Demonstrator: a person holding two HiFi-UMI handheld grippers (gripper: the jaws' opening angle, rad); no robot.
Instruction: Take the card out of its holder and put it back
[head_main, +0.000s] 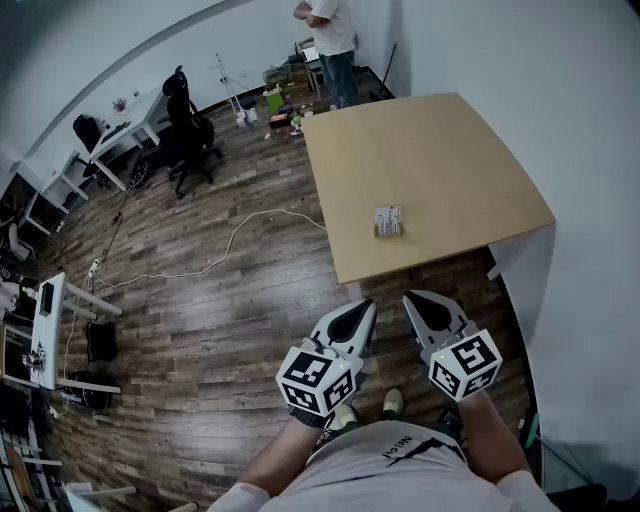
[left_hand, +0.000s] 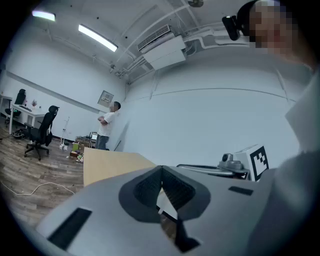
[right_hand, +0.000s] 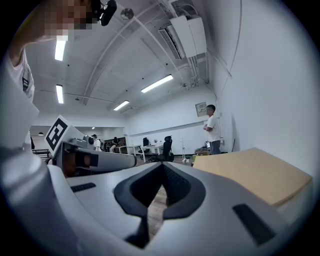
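A small card holder with a card (head_main: 387, 221) stands on the light wooden table (head_main: 430, 170), near its front edge. Both grippers hang below that edge, over the floor and close to the person's body. My left gripper (head_main: 365, 310) sits at lower middle with its jaws closed together and nothing between them. My right gripper (head_main: 413, 302) is beside it, also shut and empty. In the left gripper view the jaw tips (left_hand: 161, 172) meet, with the table (left_hand: 107, 165) beyond. In the right gripper view the tips (right_hand: 162, 169) meet, and the table (right_hand: 255, 172) lies to the right.
A person (head_main: 332, 40) stands past the table's far end, near clutter on the floor. Black office chairs (head_main: 185, 130) and white desks (head_main: 110, 140) are at the left. A white cable (head_main: 240, 240) runs across the wood floor. A white wall borders the table's right side.
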